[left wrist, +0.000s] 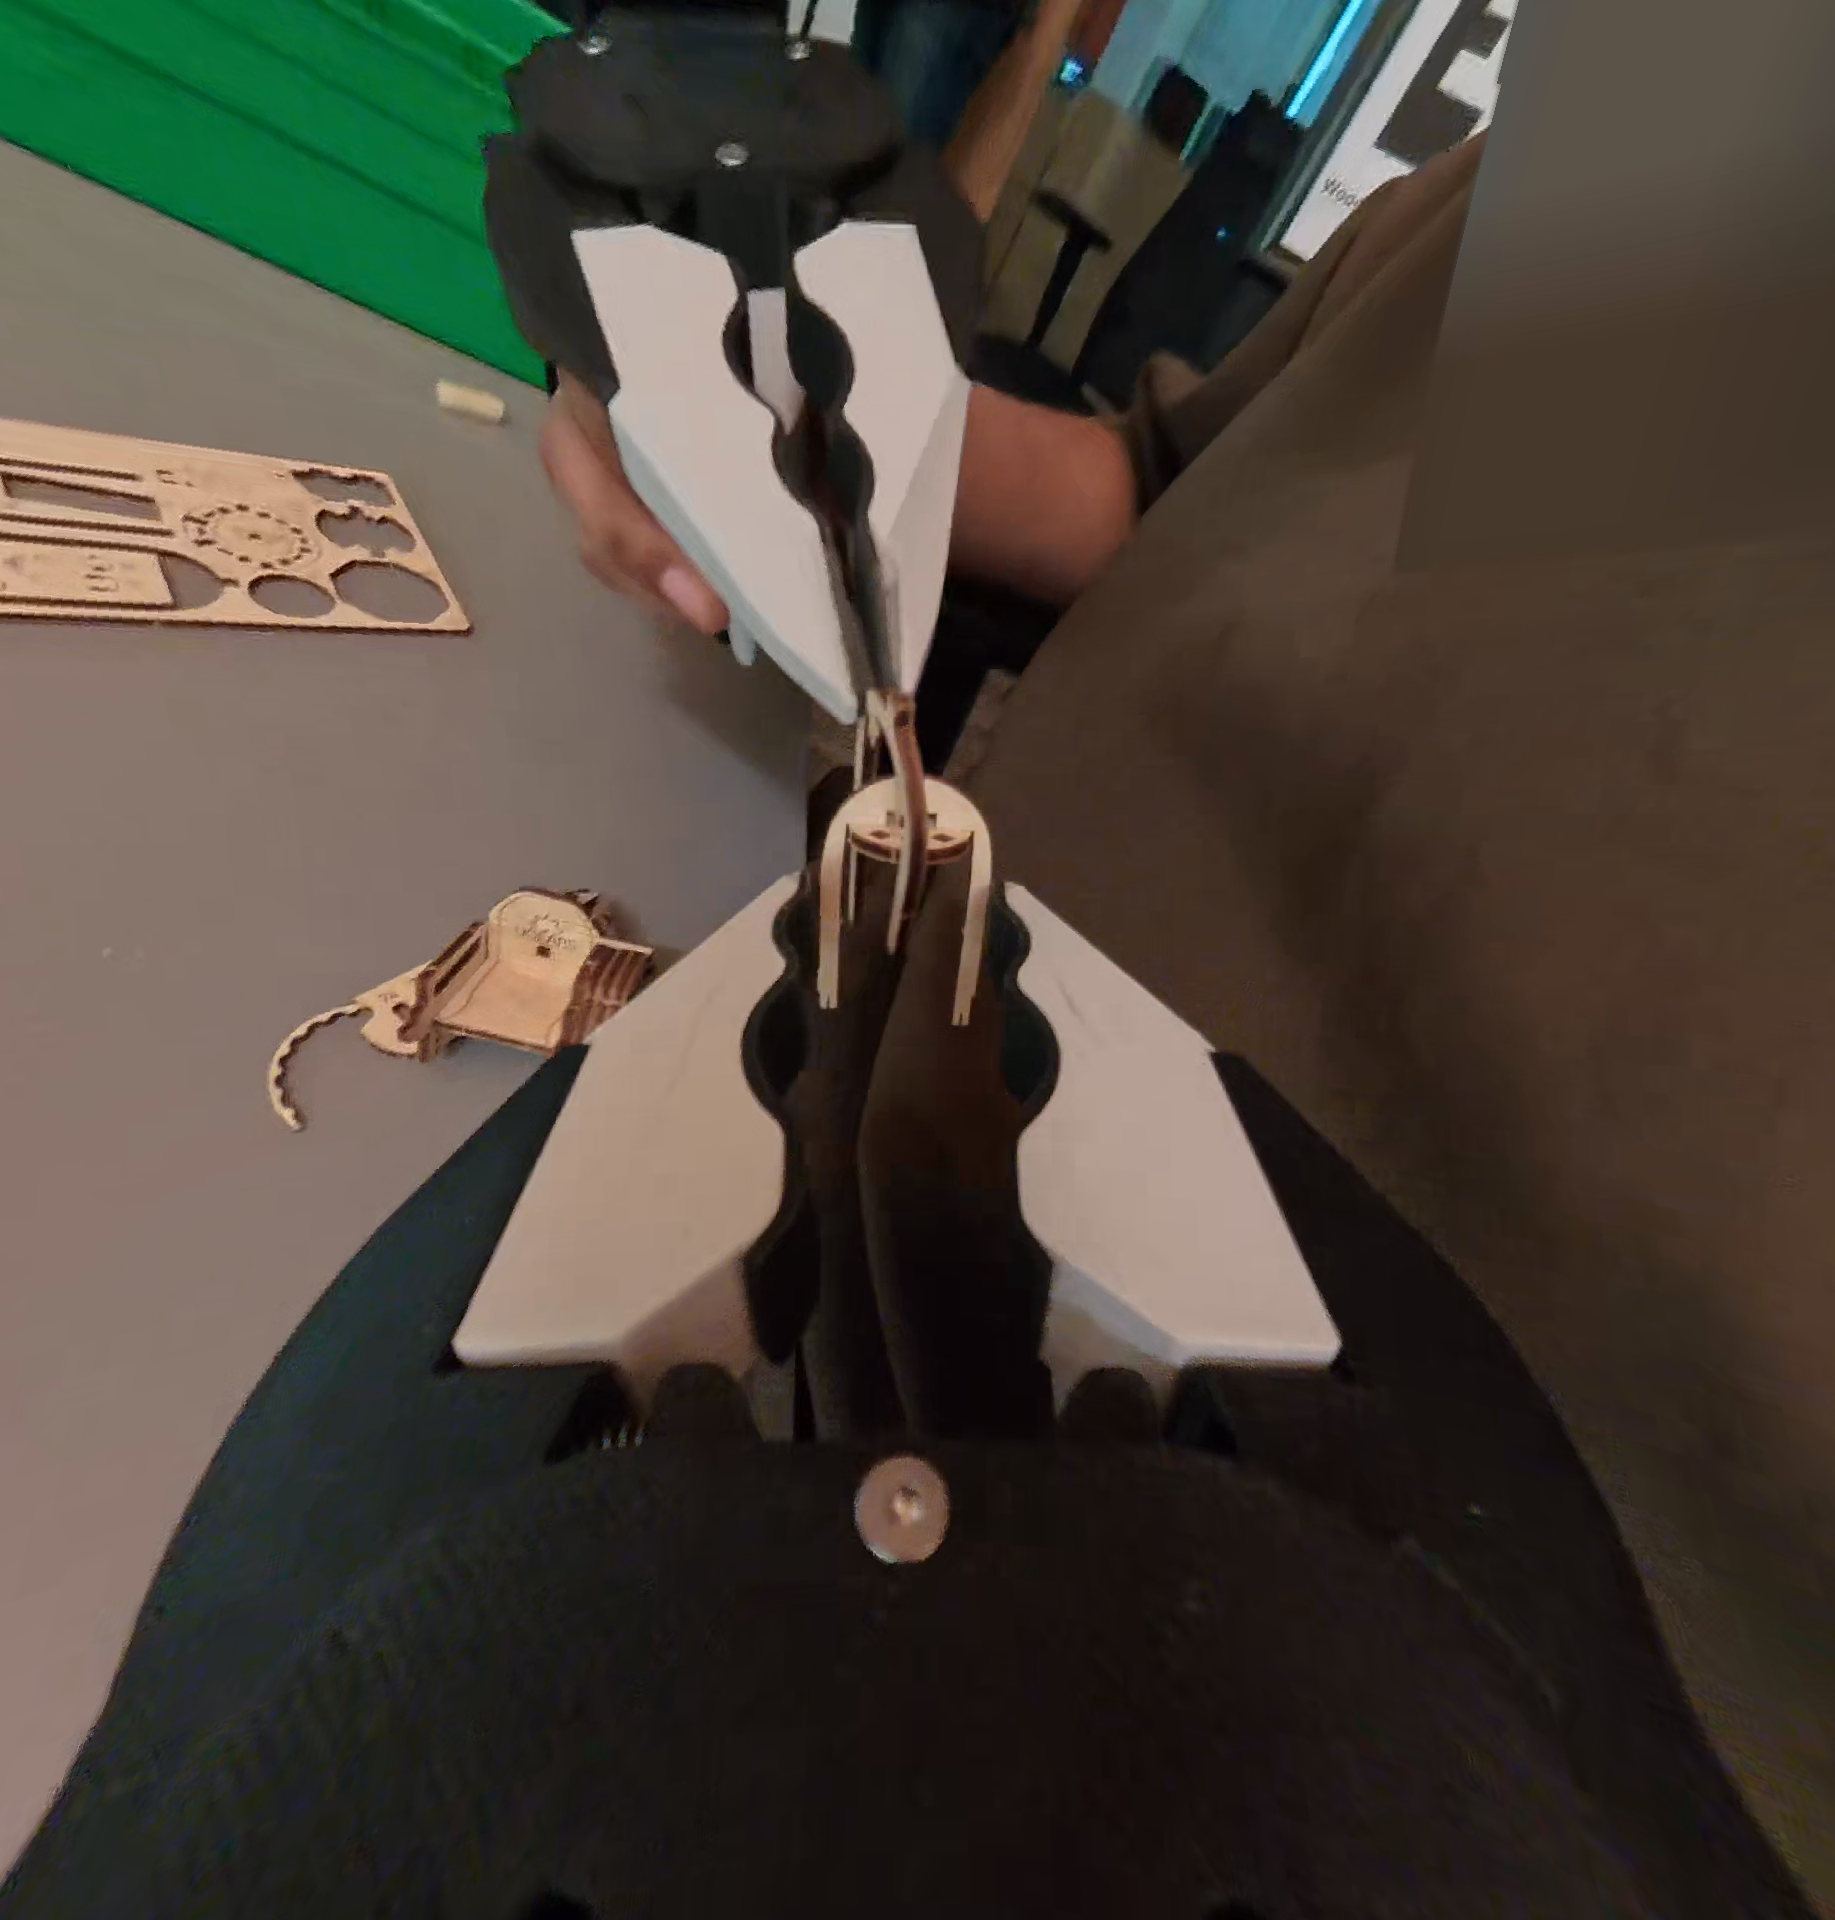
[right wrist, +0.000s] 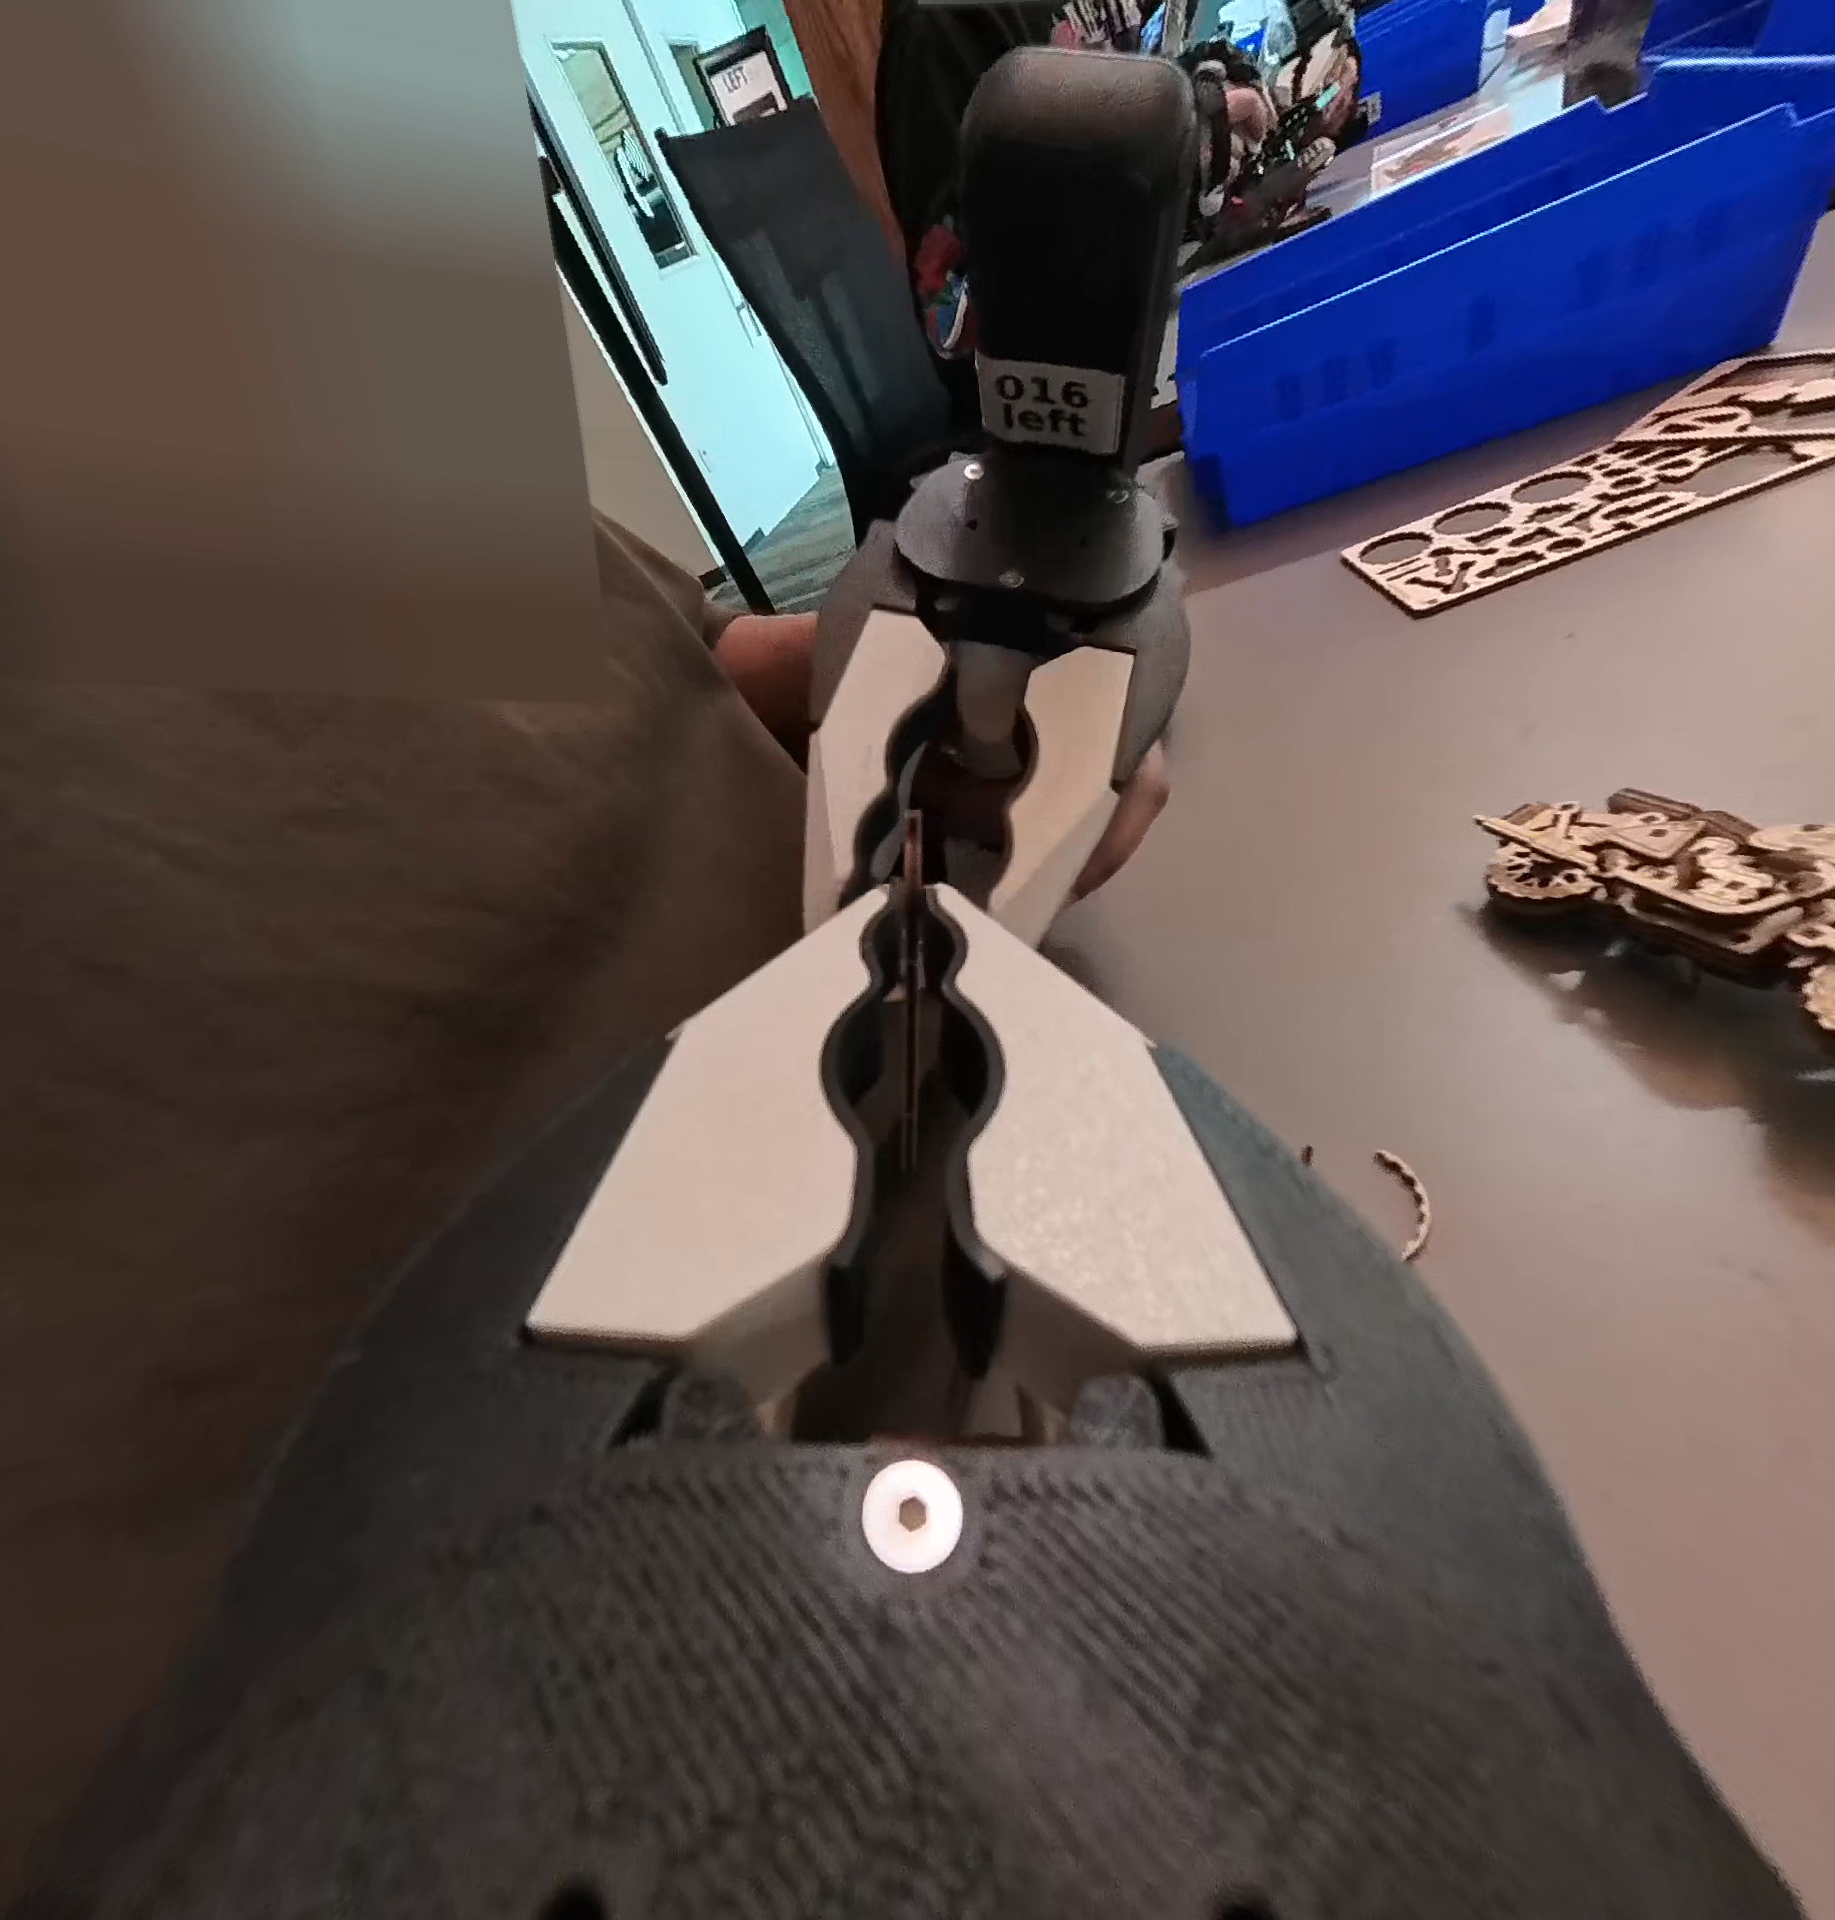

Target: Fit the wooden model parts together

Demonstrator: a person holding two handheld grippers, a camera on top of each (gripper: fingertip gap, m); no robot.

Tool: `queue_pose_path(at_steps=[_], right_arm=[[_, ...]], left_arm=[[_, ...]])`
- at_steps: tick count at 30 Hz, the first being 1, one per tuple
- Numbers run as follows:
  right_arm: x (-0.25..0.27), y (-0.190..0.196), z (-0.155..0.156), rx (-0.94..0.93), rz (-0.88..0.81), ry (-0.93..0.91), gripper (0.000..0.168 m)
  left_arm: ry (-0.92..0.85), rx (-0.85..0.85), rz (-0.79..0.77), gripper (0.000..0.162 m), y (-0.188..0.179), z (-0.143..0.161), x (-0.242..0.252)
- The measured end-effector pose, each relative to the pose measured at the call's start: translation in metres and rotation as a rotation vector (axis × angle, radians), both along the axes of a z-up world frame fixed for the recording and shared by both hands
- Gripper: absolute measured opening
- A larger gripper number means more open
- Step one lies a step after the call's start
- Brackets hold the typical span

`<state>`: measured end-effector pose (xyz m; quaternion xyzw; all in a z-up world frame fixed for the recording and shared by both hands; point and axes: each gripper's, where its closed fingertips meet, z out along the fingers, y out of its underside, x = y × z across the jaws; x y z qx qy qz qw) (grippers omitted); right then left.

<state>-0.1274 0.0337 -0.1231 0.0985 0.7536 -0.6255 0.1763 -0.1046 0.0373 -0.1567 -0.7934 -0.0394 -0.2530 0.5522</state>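
Two parts meet between your fingertips: the left gripper is clamped on an arched piece, the right gripper pinches a thin curved strip. The strip's end looks only just entered; seating it remains, by my judgement.

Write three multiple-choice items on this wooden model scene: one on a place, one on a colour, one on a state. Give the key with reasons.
1. Where is the small chair-like wooden assembly?
A. On the table
B. In the blue bin
C. In the right gripper

2. What colour are the storage bins behind the cut-out sheet?
A. Red
B. Blue
C. Yellow

3. How is the left gripper set?
A. Wide open and empty
B. Shut on the arched wooden part
C. Lying on the table

Key: 1 A, it lies on the grey table left of the gripper. 2 B, their walls are plainly blue. 3 B, its fingers pinch the arched piece, with the right gripper meeting it.
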Motion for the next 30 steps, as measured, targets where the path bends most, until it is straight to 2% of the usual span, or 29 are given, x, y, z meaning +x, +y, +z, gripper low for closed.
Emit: queue_pose_path(at_steps=[8, 16, 30], right_arm=[[-0.008, 0.003, 0.0, 0.012, -0.063, 0.023, 0.0], [-0.02, 0.006, 0.013, -0.046, -0.152, 0.068, 0.001], [-0.032, 0.004, 0.024, -0.127, -0.242, 0.068, 0.0]], left_arm=[[-0.057, 0.069, 0.073, 0.03, -0.001, 0.012, -0.016], [-0.147, 0.17, 0.145, 0.03, -0.001, 0.028, -0.03], [-0.191, 0.256, 0.22, 0.03, -0.003, 0.041, -0.044]])
